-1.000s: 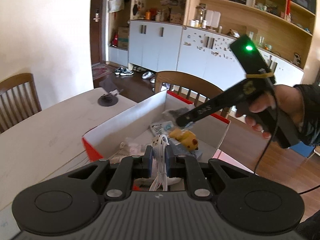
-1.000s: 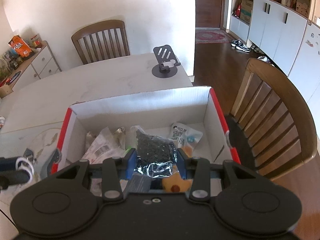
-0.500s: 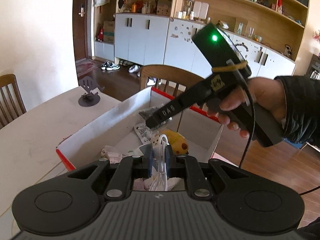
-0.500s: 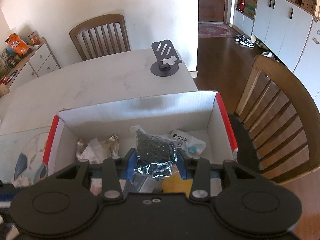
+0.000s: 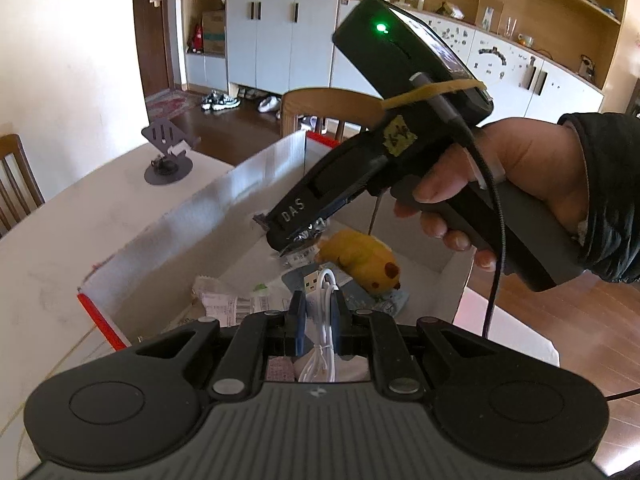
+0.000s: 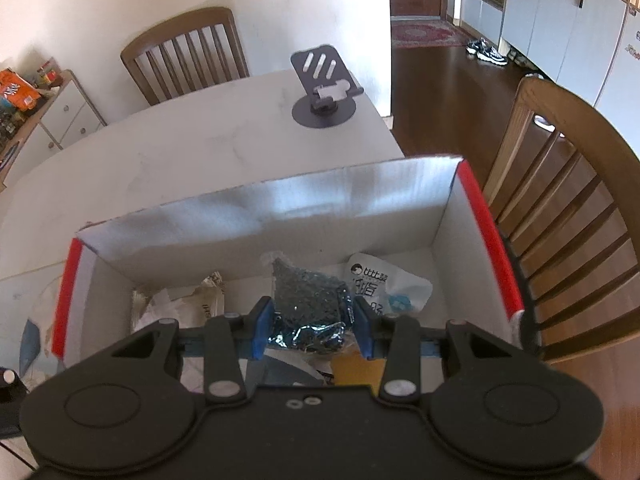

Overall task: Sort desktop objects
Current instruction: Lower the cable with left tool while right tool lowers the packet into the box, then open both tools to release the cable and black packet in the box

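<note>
place: home, dining room | table [image 6: 168, 168]: pale, wooden chairs [image 6: 188, 52] around it | beyond table: white cabinets [image 5: 280, 36] under open wood shelves [image 5: 532, 4] of bottles and cups | floor by cabinets: shoes [image 5: 218, 100], rug [image 5: 170, 102], door [image 5: 154, 28] | left of table: sideboard [image 6: 60, 116] held snacks

White table [image 6: 168, 160] carrying an open cardboard box [image 6: 320, 208] near its edge. A dark phone stand [image 6: 324, 92] stands well apart, behind it.

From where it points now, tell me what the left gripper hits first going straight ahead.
Most likely the yellow plush toy lying in the cardboard box. The left gripper, shut on the white USB cable, aims right at it, though depth is unclear.
</note>
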Available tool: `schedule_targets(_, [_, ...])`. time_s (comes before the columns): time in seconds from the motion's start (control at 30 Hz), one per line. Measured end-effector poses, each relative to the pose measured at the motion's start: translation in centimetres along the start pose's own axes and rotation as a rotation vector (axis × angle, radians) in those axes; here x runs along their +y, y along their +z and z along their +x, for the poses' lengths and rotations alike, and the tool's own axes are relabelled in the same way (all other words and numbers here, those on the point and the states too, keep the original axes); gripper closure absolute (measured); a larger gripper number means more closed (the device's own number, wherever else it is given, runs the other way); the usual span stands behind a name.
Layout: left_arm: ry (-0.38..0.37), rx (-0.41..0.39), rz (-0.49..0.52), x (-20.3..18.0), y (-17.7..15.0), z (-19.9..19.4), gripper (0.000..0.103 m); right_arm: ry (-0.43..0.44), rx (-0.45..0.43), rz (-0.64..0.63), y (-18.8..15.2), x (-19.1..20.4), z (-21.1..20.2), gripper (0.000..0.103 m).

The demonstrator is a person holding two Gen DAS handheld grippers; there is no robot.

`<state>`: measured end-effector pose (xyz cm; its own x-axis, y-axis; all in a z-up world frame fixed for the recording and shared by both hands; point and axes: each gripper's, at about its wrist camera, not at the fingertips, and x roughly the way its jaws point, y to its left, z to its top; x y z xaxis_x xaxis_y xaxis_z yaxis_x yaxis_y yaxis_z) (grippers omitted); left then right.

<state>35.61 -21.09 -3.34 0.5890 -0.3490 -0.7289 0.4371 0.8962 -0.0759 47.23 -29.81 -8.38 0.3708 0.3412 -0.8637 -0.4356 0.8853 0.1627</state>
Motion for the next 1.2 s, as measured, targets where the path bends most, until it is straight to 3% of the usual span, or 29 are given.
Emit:
schedule_targets(0.67, [-0.014, 0.122, -0.03, 0.5, -2.5, 2.4, 0.092, -0.001, 0.056, 0.006, -0.4, -0.4, 3.1, 0.059])
schedule_targets(1.0, [-0.039, 0.16, -0.066, 1.0, -3.0, 3.0, 0.092, 0.013, 0.023, -0.005, -0.4, -0.8, 1.0, 0.049])
schedule_targets(1.1, [-0.043, 0.157, -0.07, 1.0, -3.1, 2.8, 0.092, 0.017, 0.004, -0.019, -0.7, -0.9, 0.0, 0.037])
schedule_targets(1.2, [-0.049, 0.156, -0.078, 1.0, -3.1, 2.5, 0.091, 0.02, -0.012, -0.025, -1.1, -1.0, -1.1, 0.037])
